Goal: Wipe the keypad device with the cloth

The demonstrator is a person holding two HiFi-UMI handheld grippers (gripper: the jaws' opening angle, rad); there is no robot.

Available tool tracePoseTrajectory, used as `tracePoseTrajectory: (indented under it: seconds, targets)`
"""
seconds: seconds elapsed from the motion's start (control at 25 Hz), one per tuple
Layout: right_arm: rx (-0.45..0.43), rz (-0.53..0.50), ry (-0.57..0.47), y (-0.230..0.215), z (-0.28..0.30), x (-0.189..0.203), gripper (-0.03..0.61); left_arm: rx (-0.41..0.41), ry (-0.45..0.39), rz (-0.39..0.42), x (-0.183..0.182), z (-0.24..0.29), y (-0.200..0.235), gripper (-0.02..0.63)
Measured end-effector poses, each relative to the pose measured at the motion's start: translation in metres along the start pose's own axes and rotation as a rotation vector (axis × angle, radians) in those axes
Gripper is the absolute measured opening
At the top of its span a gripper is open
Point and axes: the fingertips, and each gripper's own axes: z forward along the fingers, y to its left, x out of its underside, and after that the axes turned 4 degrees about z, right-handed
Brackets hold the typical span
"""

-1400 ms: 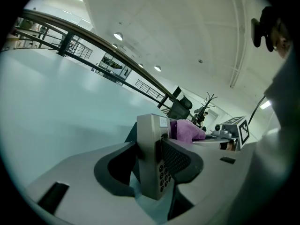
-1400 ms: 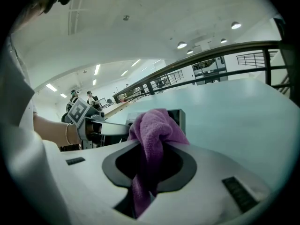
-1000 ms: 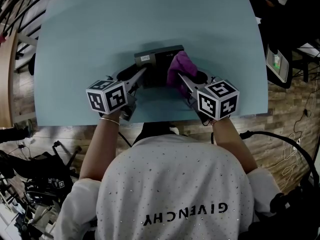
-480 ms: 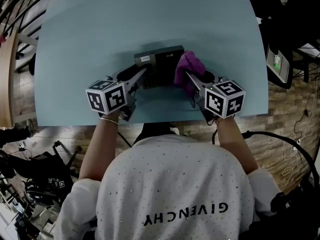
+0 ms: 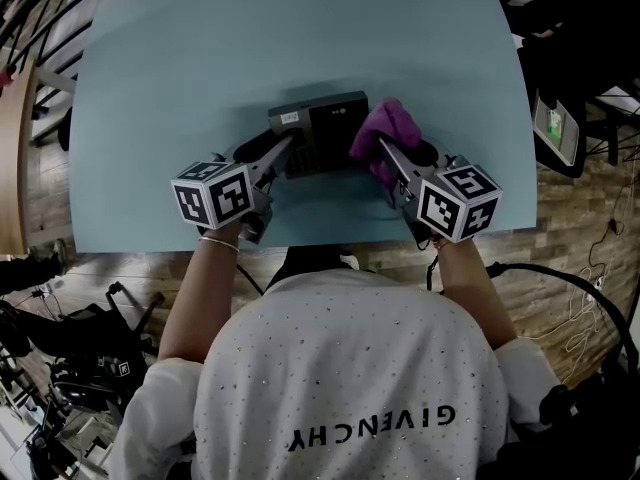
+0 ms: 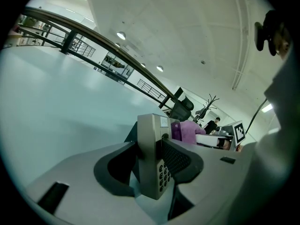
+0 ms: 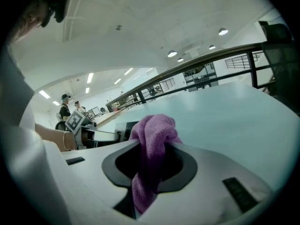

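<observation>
Rightward goes the purple cloth (image 5: 388,126): the right tongs (image 5: 384,154), clamped on it, have slid it off the keypad device (image 5: 322,128) to just beside its right end, so one wiping stroke looks finished. The left tongs (image 5: 277,155) grip the device's left end, mid-surface (image 5: 180,68). Only the left gripper view shows its number keys (image 6: 164,172); the head view cannot resolve them.

A light blue table (image 5: 200,68) with rounded far corners is standing on a wood-pattern floor (image 5: 560,208). A dark grey keypad device (image 5: 325,128) is lying flat on the table top, about midway between left and right and closer to the near edge than to the far one. A purple cloth (image 5: 388,126) is sitting just beside the device's right end; whether it is touching the table top is not possible to tell.
</observation>
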Motion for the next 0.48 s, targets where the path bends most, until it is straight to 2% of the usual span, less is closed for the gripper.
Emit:
tracePoseTrajectory:
  seconds: [0.12, 0.48]
  targets:
    - [-0.091, -0.061, -0.002, 0.027, 0.007, 0.0, 0.08, 0.0, -0.003, -0.004, 0.0, 0.0, 0.0, 0.178]
    - [-0.239, -0.203, 0.116, 0.091, 0.037, 0.028, 0.08, -0.005, -0.004, 0.002, 0.001, 0.0, 0.0, 0.178]
